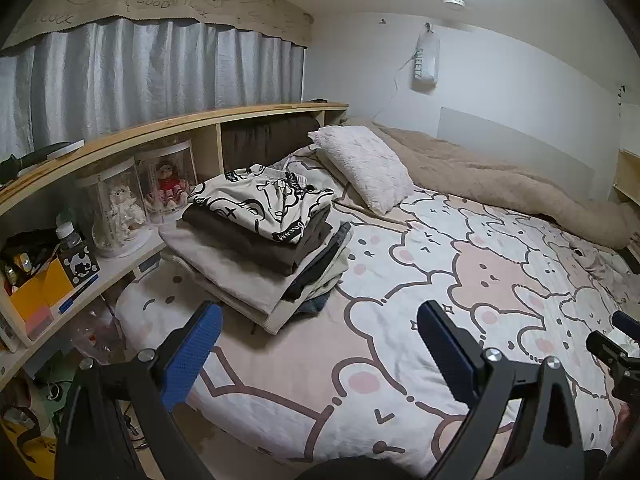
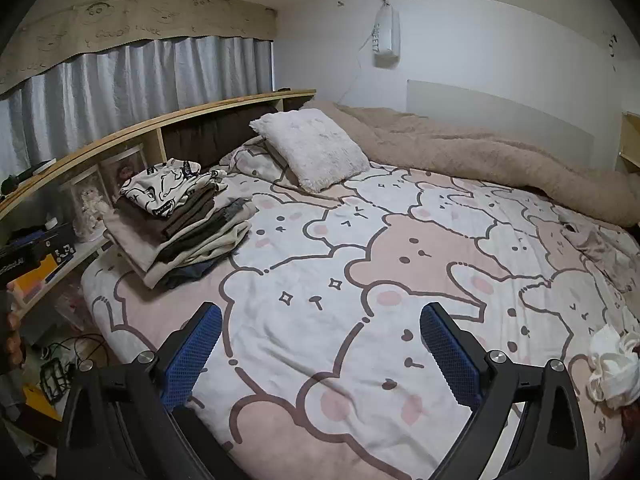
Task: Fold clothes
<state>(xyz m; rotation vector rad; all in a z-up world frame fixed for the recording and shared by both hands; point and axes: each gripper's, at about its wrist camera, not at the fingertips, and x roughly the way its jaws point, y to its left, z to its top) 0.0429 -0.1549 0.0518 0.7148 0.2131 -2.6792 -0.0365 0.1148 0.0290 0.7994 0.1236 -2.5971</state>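
A stack of folded clothes (image 1: 264, 240) lies on the bed's left side near the shelf, topped by a black-and-white printed garment (image 1: 264, 200); it also shows in the right wrist view (image 2: 180, 220). My left gripper (image 1: 320, 340) is open and empty above the bear-print sheet (image 1: 460, 280), in front of the stack. My right gripper (image 2: 320, 340) is open and empty over the middle of the sheet (image 2: 360, 260). A crumpled white cloth (image 2: 612, 368) lies at the bed's right edge. A pale unfolded garment (image 2: 592, 240) lies at the far right by the blanket.
A fluffy white pillow (image 1: 368, 168) and a tan blanket (image 1: 500, 184) lie along the wall side. A wooden shelf headboard (image 1: 120, 148) holds doll cases (image 1: 120, 208), a bottle and boxes. Cables and clutter lie on the floor at left (image 2: 64, 364).
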